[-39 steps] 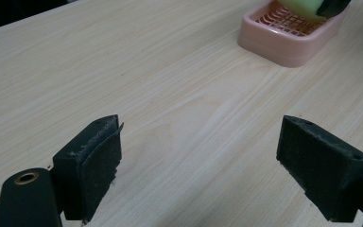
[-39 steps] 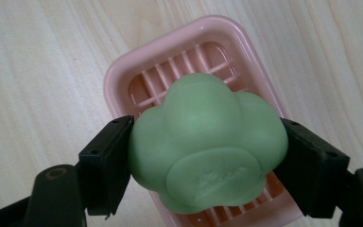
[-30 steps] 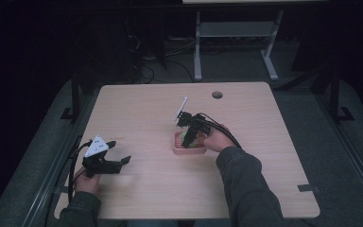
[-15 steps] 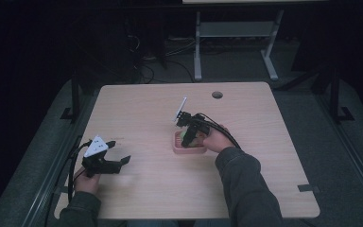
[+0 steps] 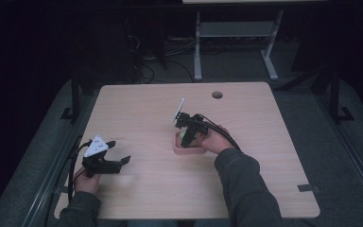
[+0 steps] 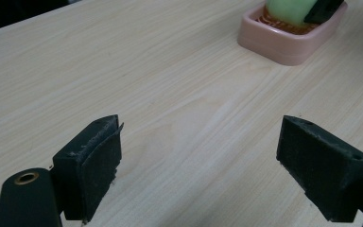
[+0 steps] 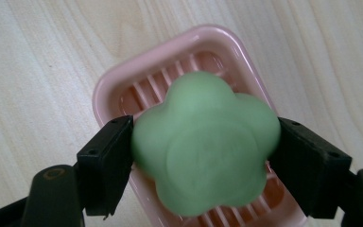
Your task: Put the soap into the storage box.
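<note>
Green soap over the pink dish

The right tongs (image 7: pixel 203 165) are clenching a flower-shaped green soap (image 7: pixel 205 149) just above the ribbed pink soap dish (image 7: pixel 123 90); the left tongs (image 6: pixel 212 165) are gaping, released, well apart from the dish on the surface (image 5: pixel 146 113).

your left gripper (image 5: pixel 116 152) sits low with jaws wide apart; your right gripper (image 5: pixel 188 135) points down, jaws squeezed in.
</note>
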